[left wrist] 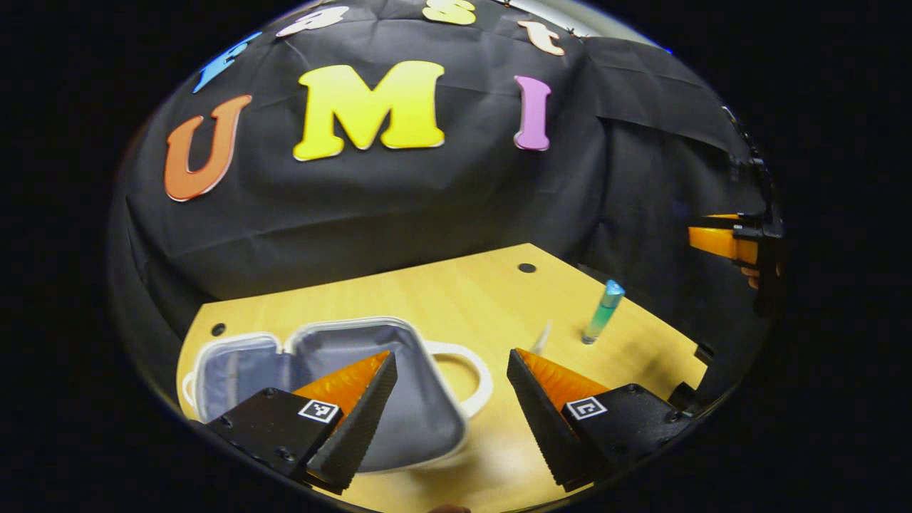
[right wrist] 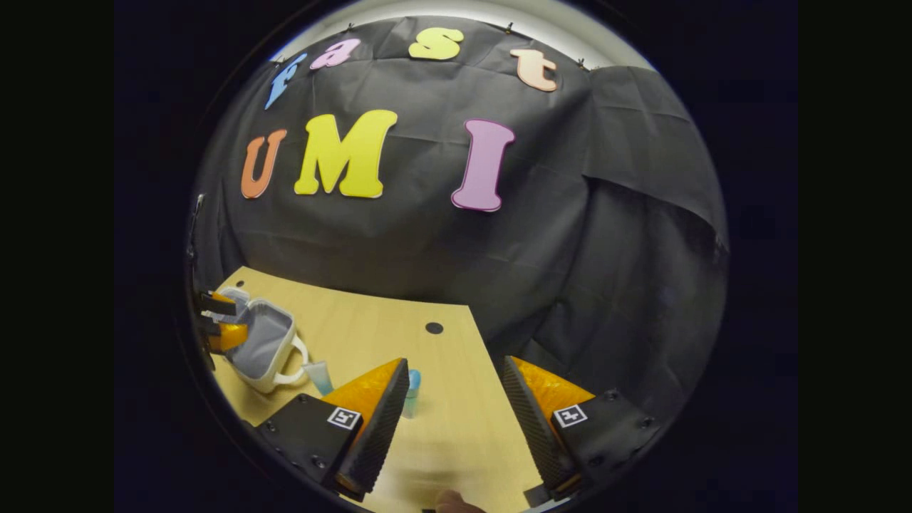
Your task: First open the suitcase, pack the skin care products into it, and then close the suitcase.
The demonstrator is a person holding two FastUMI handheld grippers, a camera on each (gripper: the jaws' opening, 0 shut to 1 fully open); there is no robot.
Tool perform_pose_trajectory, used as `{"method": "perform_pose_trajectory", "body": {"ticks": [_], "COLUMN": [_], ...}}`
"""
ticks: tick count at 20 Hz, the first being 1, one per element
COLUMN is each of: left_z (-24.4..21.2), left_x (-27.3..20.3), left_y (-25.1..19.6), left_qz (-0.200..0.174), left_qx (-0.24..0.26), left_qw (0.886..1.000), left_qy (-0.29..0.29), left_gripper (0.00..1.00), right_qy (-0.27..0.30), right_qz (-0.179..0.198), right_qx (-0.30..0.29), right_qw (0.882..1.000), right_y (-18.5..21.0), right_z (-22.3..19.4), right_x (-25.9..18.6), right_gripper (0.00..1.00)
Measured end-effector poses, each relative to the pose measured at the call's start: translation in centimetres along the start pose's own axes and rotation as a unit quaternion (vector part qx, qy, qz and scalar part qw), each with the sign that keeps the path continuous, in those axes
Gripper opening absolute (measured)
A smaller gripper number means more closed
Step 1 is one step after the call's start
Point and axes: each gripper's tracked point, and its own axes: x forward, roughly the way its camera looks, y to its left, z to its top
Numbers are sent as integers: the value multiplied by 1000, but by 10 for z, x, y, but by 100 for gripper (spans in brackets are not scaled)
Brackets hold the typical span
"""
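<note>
A small white suitcase (left wrist: 420,427) lies open on the wooden table (left wrist: 463,292), its grey-lined halves side by side and its handle pointing right. My left gripper (left wrist: 452,399) hovers open just above and in front of it, one finger over the lining. To the right, a teal bottle (left wrist: 603,311) stands upright, with a small pale tube (left wrist: 543,338) lying nearer the case. In the right gripper view, my right gripper (right wrist: 456,406) is open and empty above the table; the bottle (right wrist: 413,388) peeks out behind its left finger, and the tube (right wrist: 318,376) lies beside the suitcase (right wrist: 267,349).
The table's far edge meets the black cloth wall, and a dark hole (left wrist: 526,268) sits near its back corner. The right gripper (left wrist: 734,242) hangs off the table's right side. The left gripper (right wrist: 217,324) appears over the case. Bare wood (right wrist: 442,442) lies under my right gripper.
</note>
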Motion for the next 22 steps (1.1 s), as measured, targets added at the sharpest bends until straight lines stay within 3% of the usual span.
{"method": "perform_pose_trajectory", "body": {"ticks": [7, 14, 17, 18, 19, 20, 22], "left_z": [-44, -81, -88, -87, -86, -86, -81], "left_x": [74, 154, 168, 171, 172, 174, 167], "left_y": [-78, -77, -73, -75, -76, -74, -71], "left_qz": [-36, 11, 37, 34, 36, 43, 60], "left_qx": [1, -40, -51, -55, -57, -57, -57], "left_qw": [999, 998, 996, 996, 997, 996, 996], "left_qy": [37, 54, 57, 53, 49, 47, 44], "left_gripper": [99, 96, 80, 69, 69, 50, 45], "right_qy": [37, 65, 67, 65, 64, 65, 72], "right_qz": [14, 36, 54, 62, 68, 74, 90], "right_qx": [-37, -43, -44, -45, -45, -45, -41], "right_qw": [999, 996, 995, 995, 995, 994, 993], "right_y": [-35, -48, -45, -43, -41, -39, -28], "right_z": [-38, -66, -71, -71, -71, -74, -79], "right_x": [16, 48, 53, 53, 53, 55, 56], "right_gripper": [80, 79, 79, 79, 79, 79, 79]}}
